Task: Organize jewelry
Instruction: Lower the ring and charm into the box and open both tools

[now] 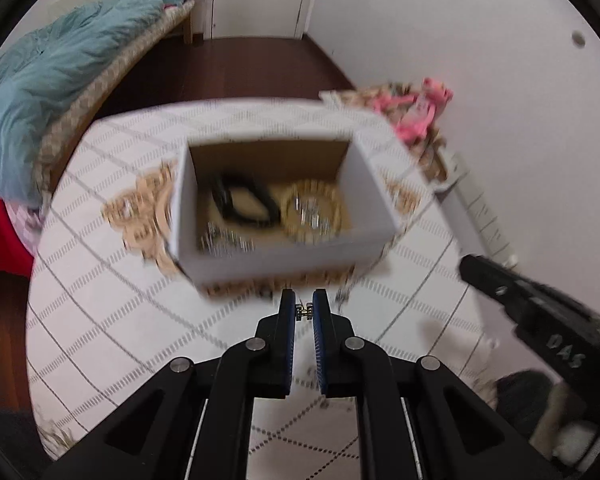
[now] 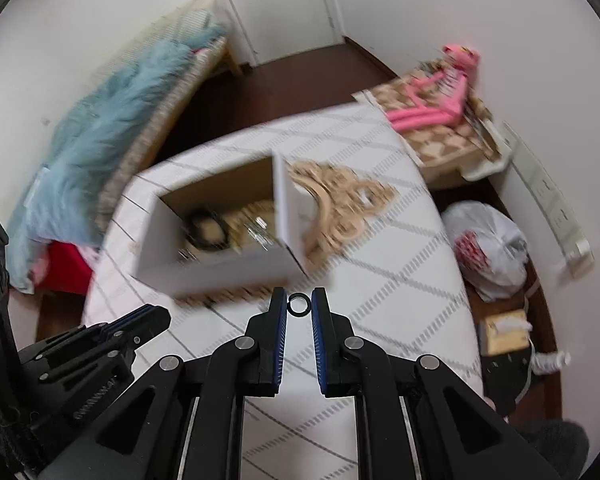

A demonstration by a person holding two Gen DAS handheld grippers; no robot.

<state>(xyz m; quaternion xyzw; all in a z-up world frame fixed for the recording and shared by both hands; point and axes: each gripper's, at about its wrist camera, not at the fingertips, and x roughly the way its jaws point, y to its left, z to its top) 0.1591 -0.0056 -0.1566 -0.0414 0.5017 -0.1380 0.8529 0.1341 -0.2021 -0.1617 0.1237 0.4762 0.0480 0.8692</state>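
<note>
The left gripper (image 1: pixel 304 310) is clenched on a small silver jewelry piece (image 1: pixel 304 311), pinched between its blue pads at the very tips. The right gripper (image 2: pixel 299 305) grips a small dark ring (image 2: pixel 299 304) in the same way, its edges against both pads. Both pieces hang above the table (image 2: pixel 400 272), just before the near wall of the open white box (image 1: pixel 284 258).

These pieces look very light, hard and smooth, so they may slip or twist out of the pads if the squeeze is loose. The ring seems best held across its outer edge, as it is now. The silver piece is too small to tell its shape.

Inside the box, the left view shows a black cord loop (image 1: pixel 244 202), a round golden piece (image 1: pixel 312 212) and some silver items near the front. The right view shows the box only at an angle, but it alone shows a white plastic bag (image 2: pixel 488 248) beside the table. Both views are blurred.
</note>
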